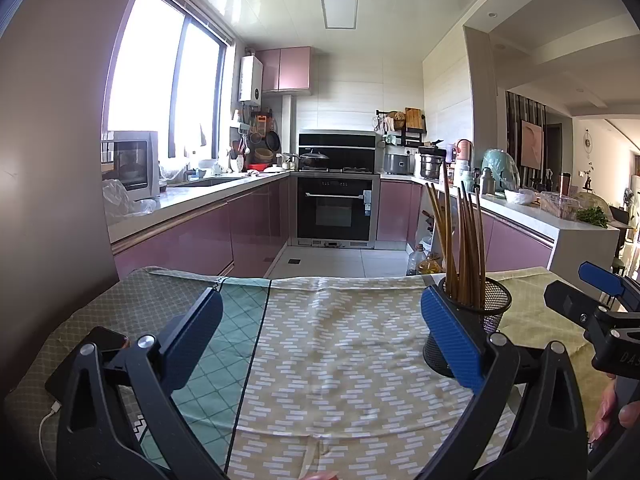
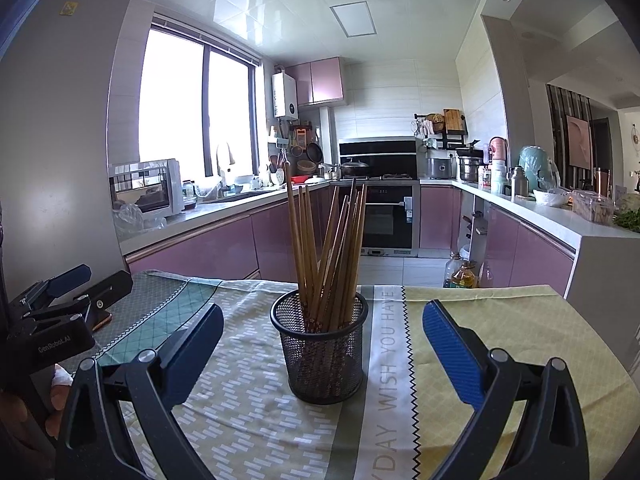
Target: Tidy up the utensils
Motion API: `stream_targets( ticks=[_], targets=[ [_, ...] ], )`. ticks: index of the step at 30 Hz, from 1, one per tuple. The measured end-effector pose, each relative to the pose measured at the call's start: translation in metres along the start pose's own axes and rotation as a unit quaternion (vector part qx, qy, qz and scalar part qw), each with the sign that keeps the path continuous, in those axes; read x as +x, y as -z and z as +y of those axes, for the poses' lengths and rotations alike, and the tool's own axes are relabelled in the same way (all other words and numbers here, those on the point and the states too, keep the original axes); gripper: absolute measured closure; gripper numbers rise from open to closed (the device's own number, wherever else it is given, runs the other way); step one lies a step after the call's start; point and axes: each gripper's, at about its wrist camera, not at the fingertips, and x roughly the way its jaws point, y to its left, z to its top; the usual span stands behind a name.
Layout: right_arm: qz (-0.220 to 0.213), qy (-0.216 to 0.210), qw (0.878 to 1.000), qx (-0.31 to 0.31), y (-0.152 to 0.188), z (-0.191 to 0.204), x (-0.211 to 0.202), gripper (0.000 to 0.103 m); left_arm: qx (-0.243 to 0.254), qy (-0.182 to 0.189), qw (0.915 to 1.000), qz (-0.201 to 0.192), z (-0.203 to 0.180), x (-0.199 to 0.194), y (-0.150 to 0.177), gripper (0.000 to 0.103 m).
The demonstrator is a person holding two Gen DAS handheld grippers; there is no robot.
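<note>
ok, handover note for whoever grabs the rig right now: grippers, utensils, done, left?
Left gripper: open, empty, over bare tablecloth.
Right gripper: open, empty, lined up on the mesh holder, not touching it.
Chopsticks: all standing in the mesh holder at mid-table, fanned out and leaning. No loose utensils visible on the cloth.
A phone on a charging cable lies at the left edge of the table.
Done: chopsticks appear gathered.
Left: probably nothing but a check for strays out of view.

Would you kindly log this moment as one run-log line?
left tool: open, empty | right tool: open, empty | chopsticks: upright in mesh holder | holder on tablecloth
</note>
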Motion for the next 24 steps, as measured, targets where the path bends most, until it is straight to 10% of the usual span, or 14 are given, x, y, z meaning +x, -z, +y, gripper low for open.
stream_targets(
  ticks=[24],
  targets=[
    [-0.002,0.002,1.0,0.002,0.0008,0.0,-0.0013,0.007,0.0,-0.002,1.0,0.0,-0.0005,-0.0023,-0.0014,0.006]
  ],
)
